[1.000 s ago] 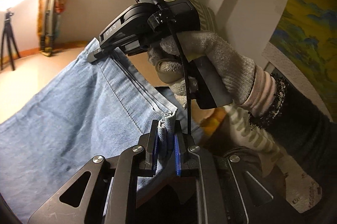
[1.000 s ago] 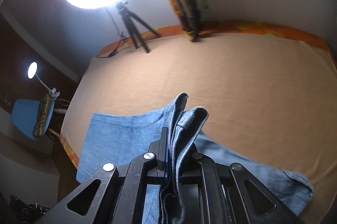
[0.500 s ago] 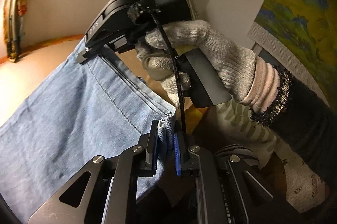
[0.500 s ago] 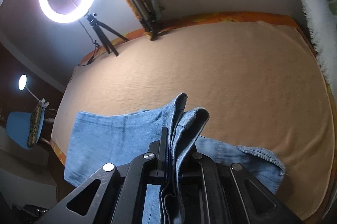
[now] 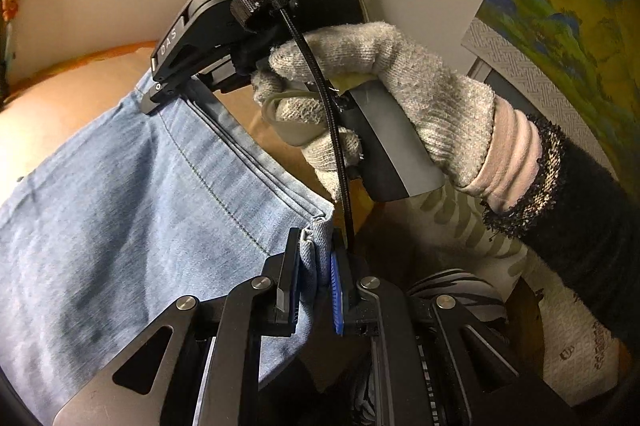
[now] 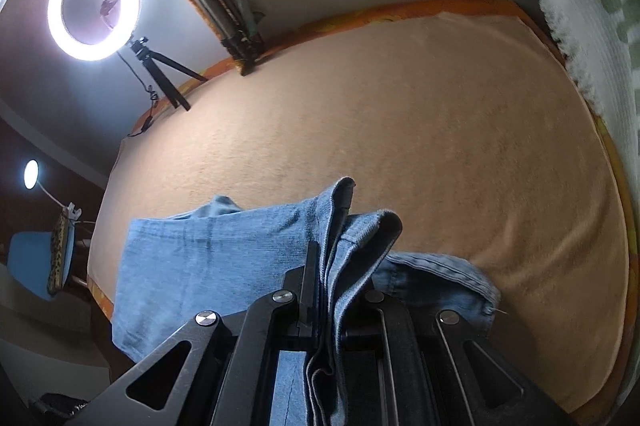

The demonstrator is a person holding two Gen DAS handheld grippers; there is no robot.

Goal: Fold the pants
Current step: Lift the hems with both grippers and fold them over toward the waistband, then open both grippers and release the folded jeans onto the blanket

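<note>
Light blue denim pants hang stretched between both grippers above a tan bed cover. My left gripper is shut on a hem corner of the pants, the cloth bunched between its blue pads. Farther along the same edge, my right gripper, held by a gloved hand, pinches the pants. In the right wrist view the right gripper is shut on several folded denim layers, and the rest of the pants drapes down onto the bed cover.
A lit ring light on a small tripod and a folded tripod stand at the bed's far edge by the wall. A white and green striped pillow lies at the right. A blue chair and lamp stand left of the bed.
Both grippers, still shut on the pants, have swung sideways and dipped. The ring light slid left in the right wrist view, and more of the waistband shows on the bed.
</note>
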